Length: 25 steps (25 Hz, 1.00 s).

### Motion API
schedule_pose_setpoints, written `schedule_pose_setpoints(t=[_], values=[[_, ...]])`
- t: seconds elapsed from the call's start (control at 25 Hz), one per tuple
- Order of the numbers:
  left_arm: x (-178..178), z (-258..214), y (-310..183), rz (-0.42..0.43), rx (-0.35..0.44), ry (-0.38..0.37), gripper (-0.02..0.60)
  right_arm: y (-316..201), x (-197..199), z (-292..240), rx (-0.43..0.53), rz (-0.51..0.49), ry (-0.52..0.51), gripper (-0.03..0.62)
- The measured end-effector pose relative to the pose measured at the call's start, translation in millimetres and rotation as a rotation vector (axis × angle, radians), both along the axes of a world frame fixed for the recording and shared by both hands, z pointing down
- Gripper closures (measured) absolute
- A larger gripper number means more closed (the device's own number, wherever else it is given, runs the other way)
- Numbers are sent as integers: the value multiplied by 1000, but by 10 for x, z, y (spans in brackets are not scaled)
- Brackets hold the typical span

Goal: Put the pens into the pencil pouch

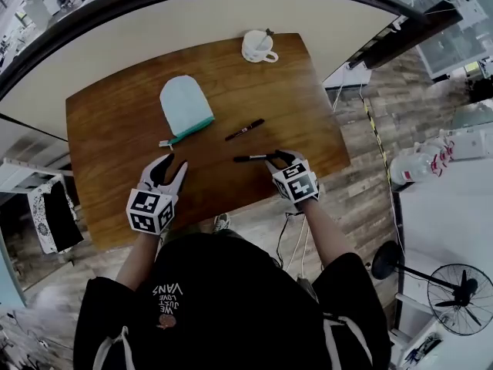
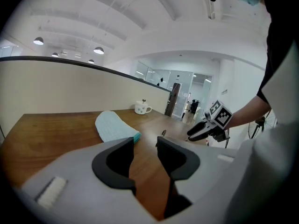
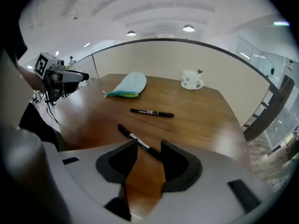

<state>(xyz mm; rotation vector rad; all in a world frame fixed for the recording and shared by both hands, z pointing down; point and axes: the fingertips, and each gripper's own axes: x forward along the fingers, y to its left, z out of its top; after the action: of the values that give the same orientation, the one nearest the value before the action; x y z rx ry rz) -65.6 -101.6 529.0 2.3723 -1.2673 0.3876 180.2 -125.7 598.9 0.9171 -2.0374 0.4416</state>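
A light blue pencil pouch (image 1: 185, 105) lies on the wooden table (image 1: 115, 129), its teal zipper edge facing me. Two black pens lie right of it: one (image 1: 244, 129) farther out, one (image 1: 253, 158) closer. My right gripper (image 1: 281, 159) is low over the closer pen's right end. In the right gripper view that pen (image 3: 133, 135) runs in between the open jaws (image 3: 149, 149), and the pads do not press on it. The other pen (image 3: 152, 112) and the pouch (image 3: 131, 84) lie beyond. My left gripper (image 1: 166, 172) stands open and empty below the pouch (image 2: 112, 127).
A white mug (image 1: 258, 46) stands at the table's far edge. A curved beige partition (image 1: 154, 37) runs behind the table. The table's right edge drops to a wood floor with cables. A fan (image 1: 462, 299) stands at the lower right.
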Motion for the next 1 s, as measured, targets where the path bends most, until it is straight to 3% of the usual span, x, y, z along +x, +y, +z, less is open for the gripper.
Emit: schedule_pose_setpoints(t=[0.16, 0.36, 0.48, 0.64, 0.8, 0.88, 1.0], values=[[-15, 49, -117, 13, -8, -8, 439, -74, 97, 182, -48, -150, 75, 445], [-139, 134, -139, 14, -35, -21, 439, -43, 62, 286, -34, -443, 222, 445], [-210, 196, -170, 9, -53, -22, 439, -7, 34, 363, -77, -531, 243, 445], [-217, 292, -223, 33, -59, -46, 439, 30, 94, 485, -151, -574, 284, 445], [-165, 471, -261, 106, -61, -140, 439, 96, 100, 510, -208, -567, 253, 496], [-153, 547, -292, 139, -52, -192, 439, 125, 98, 518, -209, -536, 230, 536], [-148, 689, -340, 183, -45, -263, 437, 117, 98, 502, -178, -439, 188, 539]])
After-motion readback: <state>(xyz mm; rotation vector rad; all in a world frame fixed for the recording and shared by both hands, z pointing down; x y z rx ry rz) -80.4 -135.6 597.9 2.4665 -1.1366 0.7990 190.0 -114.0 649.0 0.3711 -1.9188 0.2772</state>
